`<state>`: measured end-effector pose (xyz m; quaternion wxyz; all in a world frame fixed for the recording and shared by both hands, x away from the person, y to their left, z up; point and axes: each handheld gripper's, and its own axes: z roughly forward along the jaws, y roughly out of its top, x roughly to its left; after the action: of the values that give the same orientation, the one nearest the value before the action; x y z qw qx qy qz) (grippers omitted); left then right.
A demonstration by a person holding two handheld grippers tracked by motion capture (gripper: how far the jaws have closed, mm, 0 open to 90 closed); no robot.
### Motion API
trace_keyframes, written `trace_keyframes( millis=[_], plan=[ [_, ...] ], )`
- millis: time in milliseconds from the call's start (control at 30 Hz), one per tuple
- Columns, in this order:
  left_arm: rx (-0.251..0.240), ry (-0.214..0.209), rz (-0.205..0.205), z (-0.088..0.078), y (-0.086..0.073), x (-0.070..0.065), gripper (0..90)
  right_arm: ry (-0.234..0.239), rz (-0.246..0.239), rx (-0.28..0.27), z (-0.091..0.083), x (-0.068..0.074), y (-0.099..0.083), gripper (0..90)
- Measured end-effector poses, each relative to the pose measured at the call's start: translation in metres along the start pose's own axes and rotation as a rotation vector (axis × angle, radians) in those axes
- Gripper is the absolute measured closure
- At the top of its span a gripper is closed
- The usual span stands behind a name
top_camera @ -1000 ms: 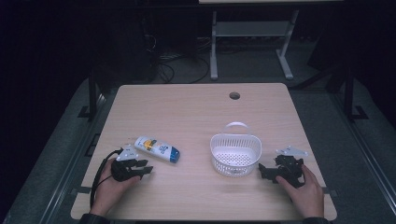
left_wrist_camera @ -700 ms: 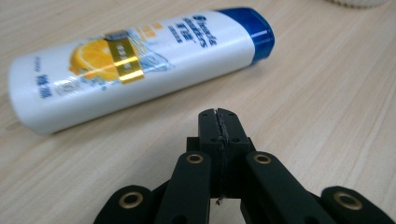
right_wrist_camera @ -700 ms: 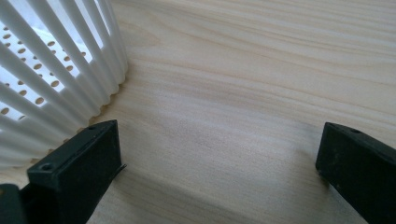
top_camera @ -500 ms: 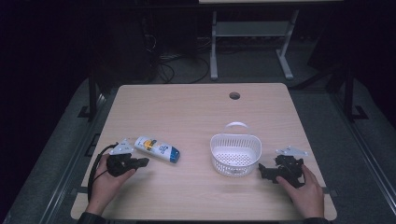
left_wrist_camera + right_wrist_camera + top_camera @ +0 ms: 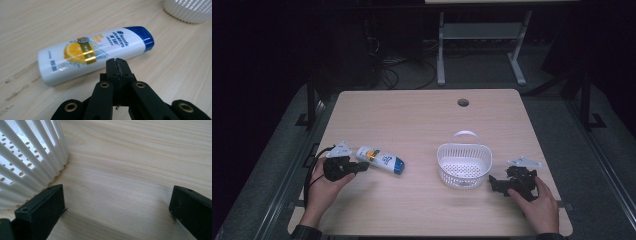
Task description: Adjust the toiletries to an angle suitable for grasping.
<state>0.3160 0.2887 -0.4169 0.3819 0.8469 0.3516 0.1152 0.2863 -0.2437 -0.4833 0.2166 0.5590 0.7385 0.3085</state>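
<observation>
The left gripper hangs just beside the shampoo bottle lying on the tabletop, jaws closed on nothing, so grasping it calls for reopening them, while the right gripper waits open-jawed by the basket.

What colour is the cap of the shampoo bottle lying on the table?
Blue. The cap of the white shampoo bottle shows best in the left gripper view.

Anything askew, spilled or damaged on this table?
Nothing spilled or broken. The shampoo bottle lies on its side, cap closed, apart from the upright white basket. The left gripper hangs shut and holds nothing, just short of the bottle.
</observation>
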Motion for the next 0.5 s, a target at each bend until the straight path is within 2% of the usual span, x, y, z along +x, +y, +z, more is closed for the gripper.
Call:
trace_keyframes(
  millis=[267, 500],
  plan=[
    [-0.015, 0.007, -0.004, 0.004, 0.014, 0.011, 90.0, 0.000, 0.000, 0.000, 0.000, 0.000, 0.000, 0.0],
    [-0.013, 0.031, 0.016, 0.013, 0.029, 0.022, 90.0, 0.000, 0.000, 0.000, 0.000, 0.000, 0.000, 0.0]
  ],
)
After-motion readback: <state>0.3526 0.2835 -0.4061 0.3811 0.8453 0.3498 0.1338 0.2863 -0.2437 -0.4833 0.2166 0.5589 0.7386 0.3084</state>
